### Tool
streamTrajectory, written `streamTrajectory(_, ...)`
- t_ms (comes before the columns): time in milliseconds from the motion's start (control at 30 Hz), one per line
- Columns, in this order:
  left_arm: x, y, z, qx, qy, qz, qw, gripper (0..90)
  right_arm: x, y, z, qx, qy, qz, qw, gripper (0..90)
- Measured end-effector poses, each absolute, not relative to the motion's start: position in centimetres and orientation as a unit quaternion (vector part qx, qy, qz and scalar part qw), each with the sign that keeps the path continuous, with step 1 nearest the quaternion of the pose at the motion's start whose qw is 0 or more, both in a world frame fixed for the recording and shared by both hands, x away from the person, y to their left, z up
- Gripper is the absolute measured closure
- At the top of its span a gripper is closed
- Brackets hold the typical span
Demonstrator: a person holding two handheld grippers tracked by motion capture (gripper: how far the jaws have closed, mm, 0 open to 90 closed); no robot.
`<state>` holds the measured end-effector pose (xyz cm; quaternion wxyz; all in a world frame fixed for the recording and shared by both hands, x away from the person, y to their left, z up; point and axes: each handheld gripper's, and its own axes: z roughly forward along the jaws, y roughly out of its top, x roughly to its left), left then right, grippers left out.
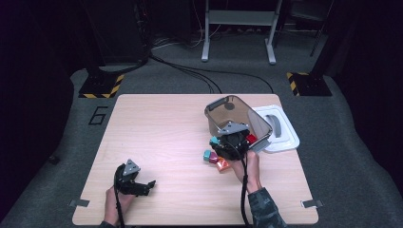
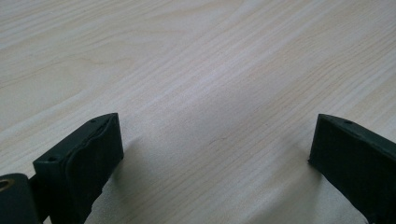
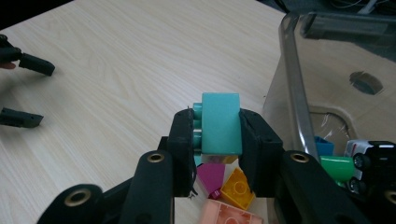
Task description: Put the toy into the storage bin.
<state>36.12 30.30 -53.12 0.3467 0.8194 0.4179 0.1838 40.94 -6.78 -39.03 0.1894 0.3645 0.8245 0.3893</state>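
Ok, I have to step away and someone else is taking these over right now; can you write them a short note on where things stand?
Right tongs: shut on a teal brick, held above the loose bricks on the table.
Left tongs: open, nothing between them, low over bare table at the near left.
Smoky clear bin stands beside the right tongs; it already holds a green piece, a blue one and a toy car. White lid lies behind it.
Left, probably: drop the teal brick in the bin, then the magenta, yellow and pink ones.
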Motion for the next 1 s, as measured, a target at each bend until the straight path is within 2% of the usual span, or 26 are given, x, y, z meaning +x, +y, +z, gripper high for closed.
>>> streamTrajectory(500,36.1,30.3,-53.1,0.818,0.419,0.183,0.349,2.5,41.8,-9.5,-36.2,0.391,0.798,0.409,0.208,67.6)
streamTrajectory(1000,36.2,30.3,-53.1,0.819,0.417,0.184,0.347,2.5,43.3,-13.5,-37.3,0.458,0.783,0.364,0.21,67.4)
